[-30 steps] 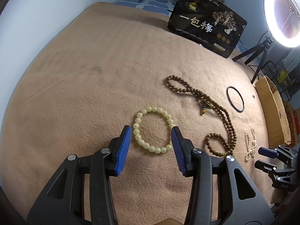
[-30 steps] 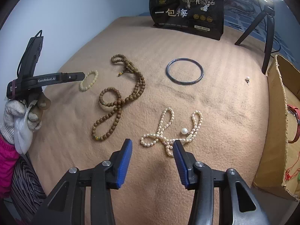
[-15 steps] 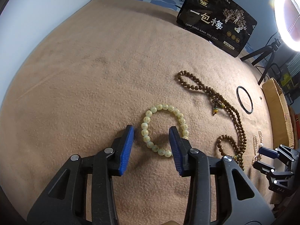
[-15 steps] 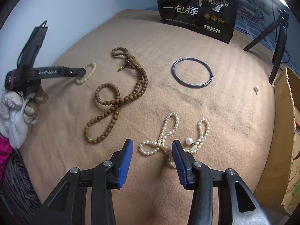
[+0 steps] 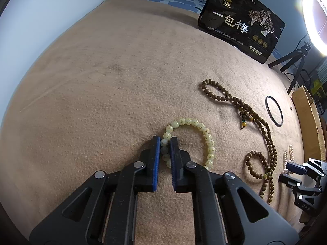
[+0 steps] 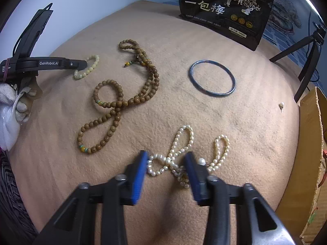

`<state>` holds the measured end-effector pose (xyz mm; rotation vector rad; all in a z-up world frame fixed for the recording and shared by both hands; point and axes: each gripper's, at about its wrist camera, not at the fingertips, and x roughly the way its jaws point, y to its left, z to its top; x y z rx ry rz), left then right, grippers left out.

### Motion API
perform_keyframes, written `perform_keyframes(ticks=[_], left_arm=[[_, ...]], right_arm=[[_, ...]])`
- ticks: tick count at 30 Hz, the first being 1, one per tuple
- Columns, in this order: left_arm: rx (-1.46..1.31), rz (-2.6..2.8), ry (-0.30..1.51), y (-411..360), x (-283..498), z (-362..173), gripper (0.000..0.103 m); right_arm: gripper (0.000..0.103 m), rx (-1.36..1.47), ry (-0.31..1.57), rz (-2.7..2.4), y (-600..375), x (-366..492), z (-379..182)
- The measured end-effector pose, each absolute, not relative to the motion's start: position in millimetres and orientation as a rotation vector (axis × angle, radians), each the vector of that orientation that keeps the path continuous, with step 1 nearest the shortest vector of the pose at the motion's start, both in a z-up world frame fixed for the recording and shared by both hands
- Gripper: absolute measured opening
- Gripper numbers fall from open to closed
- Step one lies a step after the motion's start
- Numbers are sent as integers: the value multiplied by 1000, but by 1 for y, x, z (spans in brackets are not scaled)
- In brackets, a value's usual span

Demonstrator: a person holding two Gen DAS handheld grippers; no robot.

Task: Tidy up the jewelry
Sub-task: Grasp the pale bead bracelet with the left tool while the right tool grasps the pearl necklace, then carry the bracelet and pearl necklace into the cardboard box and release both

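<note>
A pale yellow bead bracelet [image 5: 201, 129] lies on the tan blanket [image 5: 102, 81]. My left gripper [image 5: 165, 145] is shut on the bracelet's left side; it also shows in the right wrist view [image 6: 87, 65]. A white pearl necklace [image 6: 184, 151] lies tangled in loops. My right gripper [image 6: 166, 163] is open, its blue pads straddling the necklace's left loops down at the blanket. A long brown wooden bead string [image 6: 124, 94] and a dark bangle [image 6: 212, 77] lie between them.
A black printed bag [image 6: 224, 10] stands at the back. A cardboard box [image 6: 310, 153] sits at the right edge. A tripod [image 6: 306, 51] with a ring light [image 5: 314, 16] stands back right. A small pearl earring [image 6: 282, 105] lies near the box.
My left gripper has moved onto the yellow bracelet and shut on its left side. My right gripper has moved forward and down over the pearl necklace, staying open.
</note>
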<state>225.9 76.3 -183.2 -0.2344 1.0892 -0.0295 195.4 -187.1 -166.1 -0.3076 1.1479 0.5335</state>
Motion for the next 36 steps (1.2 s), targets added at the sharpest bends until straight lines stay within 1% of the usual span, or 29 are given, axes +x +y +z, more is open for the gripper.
perform_keyframes(ticks=[2,5,15,25,27,36], left_arm=[[-236,-26,1088,76,226,-183,7],[-238,-23,1087,76,225,-182,7],[-274,-48,1059,76,217,-167,5],[-290,-112,1001,59,204,-136,5],[-284,-124,984,54,200,-128,5],[-276,-175,932,40,185,-101,5]], right_arm=[[15,-305,1149,525,-189,195,-166],[6,-276,1154,519,-195,198,-166],[5,-165,1113,508,-218,186,-147],[5,-64,992,463,-251,169,-94],[3,-50,968,452,-258,164,-83],[2,-22,918,412,-276,154,-56]])
